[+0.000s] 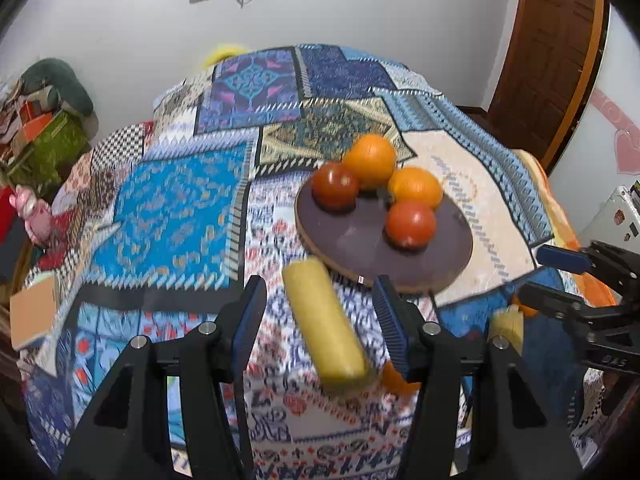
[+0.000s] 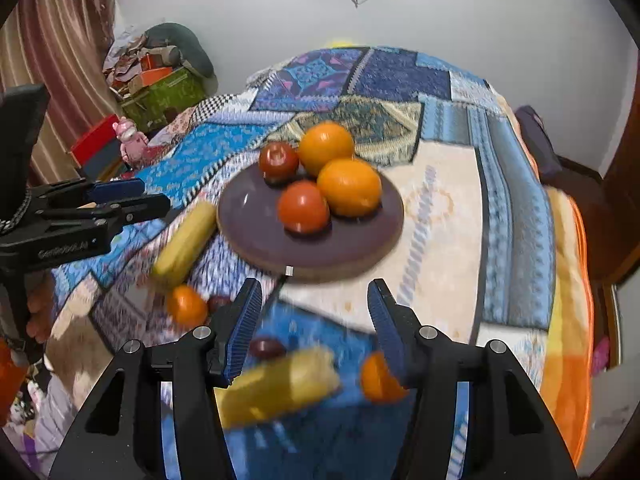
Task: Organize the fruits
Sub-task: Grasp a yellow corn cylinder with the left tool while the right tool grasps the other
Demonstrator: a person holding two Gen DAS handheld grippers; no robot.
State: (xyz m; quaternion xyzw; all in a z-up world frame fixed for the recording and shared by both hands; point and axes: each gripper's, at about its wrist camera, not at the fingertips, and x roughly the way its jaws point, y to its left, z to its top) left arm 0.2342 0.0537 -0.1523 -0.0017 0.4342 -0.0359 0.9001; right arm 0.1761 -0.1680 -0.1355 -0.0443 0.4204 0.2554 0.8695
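A round dark plate (image 1: 360, 240) (image 2: 256, 232) on the patchwork cloth holds two oranges (image 1: 370, 160) (image 2: 348, 186) and two tomatoes (image 1: 410, 224) (image 2: 303, 206). A yellow corn-like fruit (image 1: 324, 320) (image 2: 184, 240) lies on the cloth in front of the plate, between the fingers of my open left gripper (image 1: 320, 312). My open right gripper (image 2: 314, 316) hovers over a second yellow fruit (image 2: 276, 386), a small orange (image 2: 378, 378) and a dark plum (image 2: 267, 347). Another small orange (image 2: 186, 306) lies to the left. The right gripper shows at the left wrist view's right edge (image 1: 556, 280).
The table (image 1: 172, 208) is covered in a blue patchwork cloth that drops off on all sides. Boxes and clutter (image 2: 160, 80) stand at the far left by a curtain. A wooden door (image 1: 560, 60) is at the right.
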